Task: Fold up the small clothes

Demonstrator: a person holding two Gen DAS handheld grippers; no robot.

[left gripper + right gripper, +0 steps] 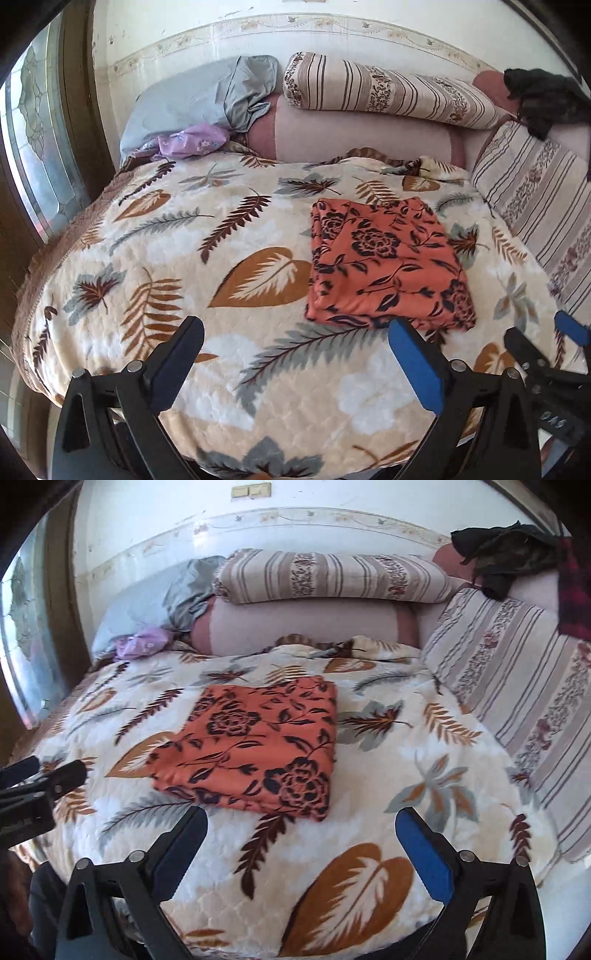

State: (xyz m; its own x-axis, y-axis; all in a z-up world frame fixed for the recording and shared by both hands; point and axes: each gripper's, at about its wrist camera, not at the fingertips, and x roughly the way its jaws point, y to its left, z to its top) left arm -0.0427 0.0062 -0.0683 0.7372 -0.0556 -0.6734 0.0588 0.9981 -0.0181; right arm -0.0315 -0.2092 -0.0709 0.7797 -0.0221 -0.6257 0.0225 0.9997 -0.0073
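You've got a leaf-print blanket [369, 849] covering the bed. Two striped bolsters: one [332, 578] along the back wall, one [517, 686] down the right side. Grey pillow [192, 99] at back left, lilac cloth [192, 142] just in front of it. Dark garment [506, 559] draped at back right.

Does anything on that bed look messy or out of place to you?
The orange floral cloth lies neatly folded on the leaf-print blanket. The untidy bits are behind it: a dark garment dumped in a heap over the sofa corner, and a crumpled purple cloth beside the grey pillow.
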